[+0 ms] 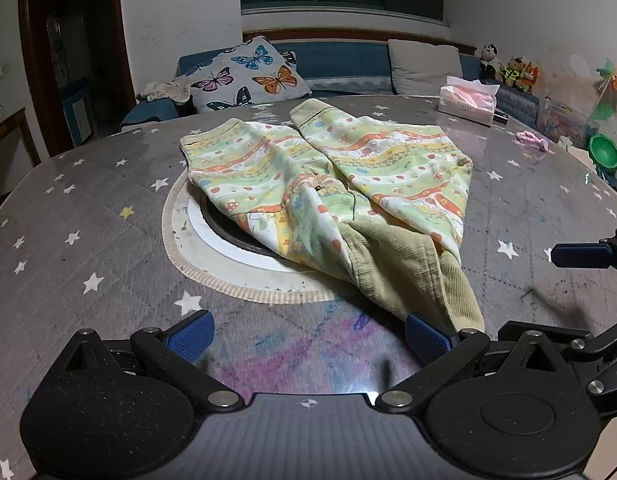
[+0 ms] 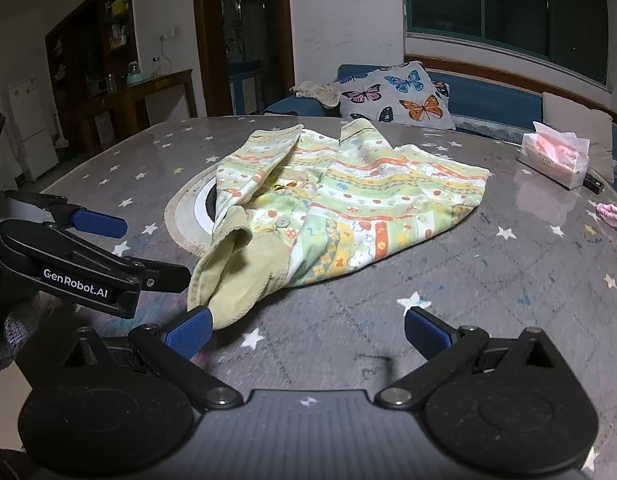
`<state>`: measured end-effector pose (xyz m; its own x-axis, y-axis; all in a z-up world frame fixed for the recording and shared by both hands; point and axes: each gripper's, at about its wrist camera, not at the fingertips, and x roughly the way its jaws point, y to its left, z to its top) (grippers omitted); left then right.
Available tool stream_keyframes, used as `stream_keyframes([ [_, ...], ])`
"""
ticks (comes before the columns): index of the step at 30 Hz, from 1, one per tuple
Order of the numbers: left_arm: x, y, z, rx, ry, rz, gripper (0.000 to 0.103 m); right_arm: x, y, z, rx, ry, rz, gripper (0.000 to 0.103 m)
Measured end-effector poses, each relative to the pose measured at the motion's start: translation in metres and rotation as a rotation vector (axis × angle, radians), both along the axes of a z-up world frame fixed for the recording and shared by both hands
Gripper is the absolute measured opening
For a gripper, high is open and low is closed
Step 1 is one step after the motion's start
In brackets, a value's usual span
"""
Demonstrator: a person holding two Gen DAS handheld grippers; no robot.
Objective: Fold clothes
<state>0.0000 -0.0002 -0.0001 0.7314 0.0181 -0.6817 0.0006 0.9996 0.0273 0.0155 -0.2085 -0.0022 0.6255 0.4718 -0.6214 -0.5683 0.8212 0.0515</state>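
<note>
Between my two spread, empty jaws, left gripper [image 1: 310,338] and right gripper [image 2: 306,332], the patterned garment [image 1: 348,184] lies rumpled on the counter [image 1: 88,240]; pinching only its olive lining [image 1: 392,264] risks a skewed fold.

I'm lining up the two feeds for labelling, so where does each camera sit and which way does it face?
Left wrist view: sits on the left gripper, low over the table, facing the sofa and window across the patterned garment; its own open fingers show, and the right gripper at the right edge.
Right wrist view: sits on the right gripper, facing the same way, angled more towards the doorway; its own open fingers show, and the left gripper at the left.
Shared: garment, table, butterfly pillow, tissue box.
</note>
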Motion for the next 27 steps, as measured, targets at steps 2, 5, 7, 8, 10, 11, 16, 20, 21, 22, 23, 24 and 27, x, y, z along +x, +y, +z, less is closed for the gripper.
stream_keyframes([
  [2,0.000,-0.001,0.000,0.002,0.001,-0.001,0.103,-0.002,-0.001,-0.001,-0.001,0.000,0.000,0.103],
  [5,-0.001,-0.002,-0.001,0.006,0.003,-0.004,0.103,-0.005,-0.002,-0.003,-0.002,0.000,0.000,0.103],
  [7,-0.004,-0.003,-0.002,0.008,0.005,-0.008,0.103,-0.007,-0.002,-0.004,-0.005,0.000,-0.002,0.103],
  [8,-0.006,-0.003,-0.002,0.009,0.007,-0.008,0.103,-0.008,-0.001,-0.005,-0.008,0.000,-0.003,0.103],
  [10,-0.009,-0.002,-0.002,0.009,0.009,-0.010,0.103,-0.010,-0.001,-0.005,-0.008,0.008,-0.004,0.103],
  [11,-0.010,-0.002,-0.004,0.010,0.009,-0.011,0.103,-0.012,0.000,-0.005,-0.007,0.009,-0.004,0.103],
  [16,-0.013,-0.005,-0.003,0.016,0.017,-0.014,0.103,-0.012,0.000,-0.007,-0.013,0.020,-0.005,0.103],
  [20,-0.014,-0.007,-0.003,0.020,0.024,-0.017,0.103,-0.014,0.000,-0.008,-0.017,0.020,-0.007,0.103],
  [21,-0.014,-0.007,-0.003,0.021,0.026,-0.017,0.103,-0.014,0.000,-0.008,-0.017,0.020,-0.006,0.103],
  [22,-0.014,-0.007,-0.003,0.022,0.027,-0.017,0.103,-0.015,0.000,-0.009,-0.018,0.020,-0.005,0.103],
  [23,-0.014,-0.007,-0.003,0.023,0.028,-0.018,0.103,-0.015,0.001,-0.009,-0.019,0.021,-0.004,0.103],
  [24,-0.015,-0.008,-0.003,0.024,0.029,-0.018,0.103,-0.016,0.001,-0.009,-0.020,0.022,-0.003,0.103],
  [27,-0.016,-0.008,-0.003,0.025,0.030,-0.019,0.103,-0.016,0.002,-0.010,-0.023,0.024,-0.003,0.103],
])
